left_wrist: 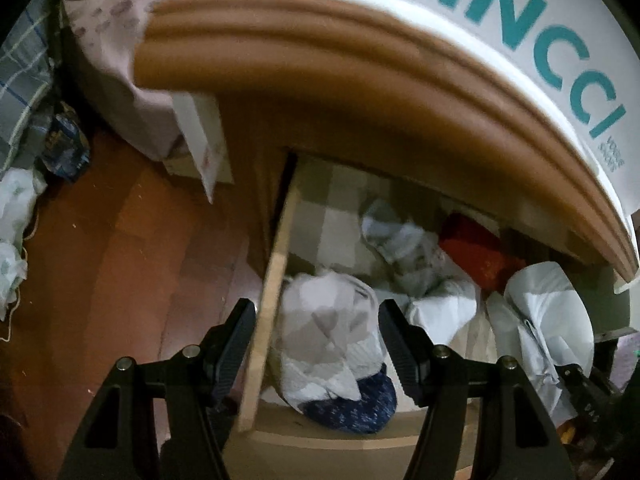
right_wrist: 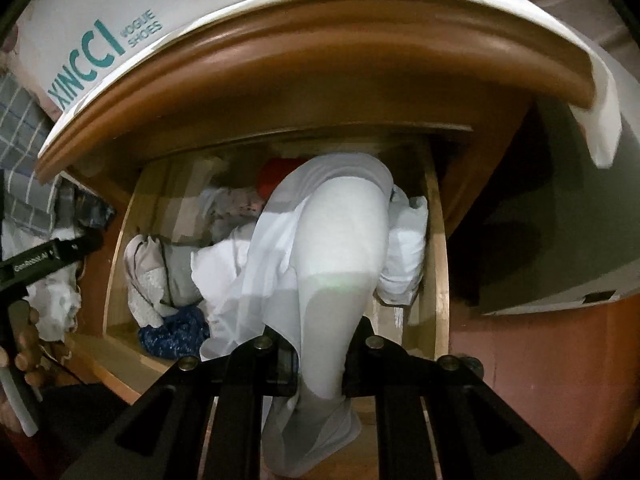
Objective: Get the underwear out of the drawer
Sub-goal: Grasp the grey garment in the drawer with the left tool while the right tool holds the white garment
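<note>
So the right gripper (right_wrist: 320,364) was clamped tight on a pale grey piece of underwear (right_wrist: 340,240), which hung stretched from its jaws over the open wooden drawer (right_wrist: 436,248). The left gripper (left_wrist: 316,340) was just hanging over the drawer's other end with its jaws apart, nothing pinched, above a white bundle (left_wrist: 328,336) and a dark blue patterned cloth (left_wrist: 360,404). Something red (left_wrist: 476,248) sat further back.

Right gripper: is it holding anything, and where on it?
Yes. The right gripper is shut on the white garment, pinching a bunched fold; the rest trails into the drawer.
</note>
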Demonstrator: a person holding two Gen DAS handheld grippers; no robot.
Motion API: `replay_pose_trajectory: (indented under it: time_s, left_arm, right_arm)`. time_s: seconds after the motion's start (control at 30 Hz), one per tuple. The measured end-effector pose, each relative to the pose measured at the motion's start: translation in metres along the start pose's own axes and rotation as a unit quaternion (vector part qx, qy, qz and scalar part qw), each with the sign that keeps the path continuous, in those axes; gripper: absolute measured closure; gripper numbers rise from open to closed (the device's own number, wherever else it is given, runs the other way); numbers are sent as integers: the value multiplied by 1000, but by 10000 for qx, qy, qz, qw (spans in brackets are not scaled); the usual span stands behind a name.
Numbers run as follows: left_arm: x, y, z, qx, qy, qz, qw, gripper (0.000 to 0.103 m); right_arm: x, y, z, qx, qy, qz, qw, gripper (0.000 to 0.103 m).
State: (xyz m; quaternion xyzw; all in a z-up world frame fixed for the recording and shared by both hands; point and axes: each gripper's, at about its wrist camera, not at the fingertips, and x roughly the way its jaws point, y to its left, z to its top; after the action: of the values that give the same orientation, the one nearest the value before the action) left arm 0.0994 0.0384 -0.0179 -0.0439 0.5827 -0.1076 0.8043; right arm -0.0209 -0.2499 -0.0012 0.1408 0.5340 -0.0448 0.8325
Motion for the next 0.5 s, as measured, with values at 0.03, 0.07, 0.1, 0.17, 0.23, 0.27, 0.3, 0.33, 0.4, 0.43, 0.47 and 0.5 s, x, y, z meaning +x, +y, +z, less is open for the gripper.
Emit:
replay_pose_trajectory:
  time_s: [0.03,0.07,0.1,0.17,0.23,0.27,0.3,0.33,0.4,0.43,0.47,0.5]
  left_arm:
    - [3,-2,-1,6,60,-34,10000,37]
    - [6,-5,-2,22,124,-36,9999,37]
    - [10,-9,-2,53,175,-11,9998,37]
    - [17,-15,-2,104,266,76,9996,37]
    - [22,-19,-3,103,347,147,9992,37]
    - [26,-20,-3,78,397,173,9990,37]
    - [28,-21,-3,48,440,167,9989,37]
    - [31,-21,-3,10,494,134,9987,37]
    - [37,-19,-4,-85,602,155,9980,37]
    - [40,-19,-5,-138,647,206,9976,37]
    - [43,-19,-5,-203,687,227,9972,37]
    - [45,-19,-5,-243,717,220,9969,37]
  right_arm:
    - [4,-1,-2,35,6,20,10000,91]
    - [6,-5,-4,95,42,55,9999,91]
    - [7,-7,-5,158,70,94,9998,91]
    - [10,-11,-4,274,118,196,9994,91]
    - [8,-14,-4,365,78,309,9988,91]
    - [9,-14,-4,370,74,348,9987,91]
    - [8,-15,-4,401,62,393,9984,91]
    - [9,-15,-4,422,67,417,9982,91]
    - [10,-16,-5,472,91,476,9977,91]
    - [11,-16,-6,488,98,514,9974,91]
    - [9,-18,-6,472,101,529,9974,91]
    - [9,-17,-5,459,96,528,9975,91]
